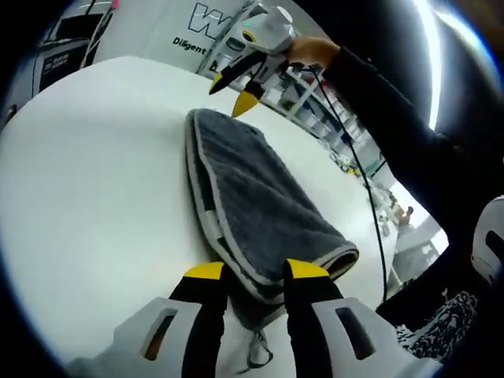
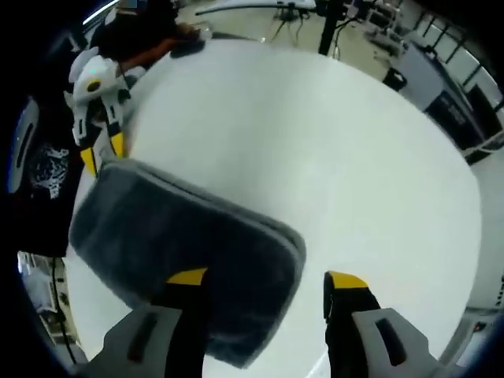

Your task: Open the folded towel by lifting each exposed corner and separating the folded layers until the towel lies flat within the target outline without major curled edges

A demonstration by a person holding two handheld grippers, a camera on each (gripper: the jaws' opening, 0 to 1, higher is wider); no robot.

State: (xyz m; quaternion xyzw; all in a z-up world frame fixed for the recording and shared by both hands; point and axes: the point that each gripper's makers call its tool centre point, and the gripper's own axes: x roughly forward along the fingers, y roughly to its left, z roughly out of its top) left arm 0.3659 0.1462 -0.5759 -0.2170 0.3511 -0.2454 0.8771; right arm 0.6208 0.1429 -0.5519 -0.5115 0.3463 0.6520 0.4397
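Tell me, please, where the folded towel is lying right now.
The towel lies folded on the white table, between the two grippers: in the left gripper view its near end sits at the left gripper, with the right gripper over its far end.

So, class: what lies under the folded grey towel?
The folded grey towel rests directly on the white table, which shows all around it. Its light-trimmed folded layers show at the edges. Whatever lies between the layers, or beneath the towel, is covered.
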